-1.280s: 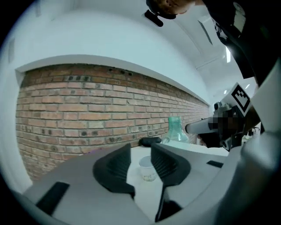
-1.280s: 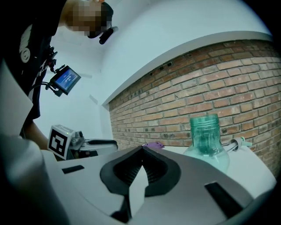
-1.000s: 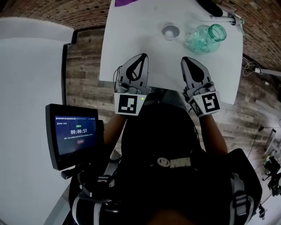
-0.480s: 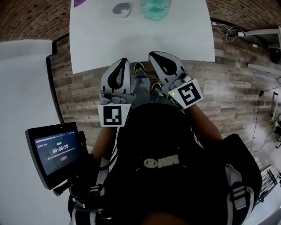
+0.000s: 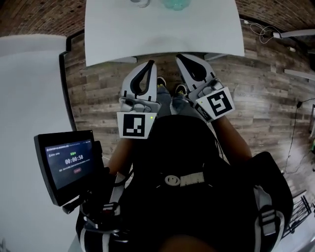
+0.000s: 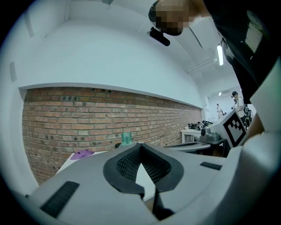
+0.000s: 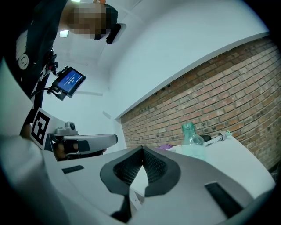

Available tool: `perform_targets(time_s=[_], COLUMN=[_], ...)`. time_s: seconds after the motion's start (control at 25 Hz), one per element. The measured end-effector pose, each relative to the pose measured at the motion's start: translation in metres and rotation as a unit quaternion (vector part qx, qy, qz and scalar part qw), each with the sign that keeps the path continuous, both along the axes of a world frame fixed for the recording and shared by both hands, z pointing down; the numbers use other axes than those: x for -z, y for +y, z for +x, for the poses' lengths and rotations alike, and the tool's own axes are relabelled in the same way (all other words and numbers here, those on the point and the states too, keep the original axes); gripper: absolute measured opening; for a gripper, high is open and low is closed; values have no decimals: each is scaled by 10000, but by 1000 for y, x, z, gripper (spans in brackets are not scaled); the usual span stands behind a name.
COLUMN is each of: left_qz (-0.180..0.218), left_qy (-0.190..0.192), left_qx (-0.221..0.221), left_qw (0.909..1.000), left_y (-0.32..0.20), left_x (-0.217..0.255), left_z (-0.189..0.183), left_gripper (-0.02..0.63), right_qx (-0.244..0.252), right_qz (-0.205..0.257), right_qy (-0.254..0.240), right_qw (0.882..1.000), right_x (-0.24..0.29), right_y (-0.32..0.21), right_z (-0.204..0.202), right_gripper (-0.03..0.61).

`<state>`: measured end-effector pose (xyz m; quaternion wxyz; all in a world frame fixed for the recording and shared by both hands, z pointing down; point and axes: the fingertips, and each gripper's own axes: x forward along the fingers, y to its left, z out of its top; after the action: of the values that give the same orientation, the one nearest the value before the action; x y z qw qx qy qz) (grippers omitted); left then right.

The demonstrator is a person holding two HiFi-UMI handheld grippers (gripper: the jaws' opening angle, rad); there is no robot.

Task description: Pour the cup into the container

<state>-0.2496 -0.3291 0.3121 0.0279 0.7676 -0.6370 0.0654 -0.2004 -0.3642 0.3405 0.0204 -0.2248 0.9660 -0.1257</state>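
while you hold both tools over floor (image 5: 98,103) short of table (image 5: 162,34), left gripper (image 5: 149,64) and right gripper (image 5: 180,57) fully closed, empty. cup (image 5: 140,3) beside container (image 5: 176,4) on table, well ahead.

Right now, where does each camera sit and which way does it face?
Head view: on the person's head, steeply down at floor and table; shows torso, left claw, right claw, both shut.
Left gripper view: on the left claw, level along its shut jaws toward jar and brick wall; right claw at right.
Right gripper view: on the right claw, facing the same jar; left claw at left.
Both gripper views share jar and brick wall.
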Motion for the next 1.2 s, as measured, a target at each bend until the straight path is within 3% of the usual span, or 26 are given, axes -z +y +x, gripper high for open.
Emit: perform_targets(time_s=[0.6,0.76,0.92,1.2], left_qz=[182,314,405,189], left_qy=[357,493,357,399], left_qx=[-68,-103,-191,-342], left_qw=[9992,9982,9984,9984], left_y=[87,147,220,222], left_x=[8,15,16,11], left_z=[-16,-20,-20,-6], left_gripper=[4,4,3,3], right_qx=[-34,-268,-455,-529], right_qz=[160,267,230,-18], right_qy=[238,352,474,603], right_qw=[9996,9987,9976,9968], right_x=[6,8,4,2], right_y=[96,153,221,239], right_z=[-23,-24,-19,-10], right_gripper=[0,0,0,0])
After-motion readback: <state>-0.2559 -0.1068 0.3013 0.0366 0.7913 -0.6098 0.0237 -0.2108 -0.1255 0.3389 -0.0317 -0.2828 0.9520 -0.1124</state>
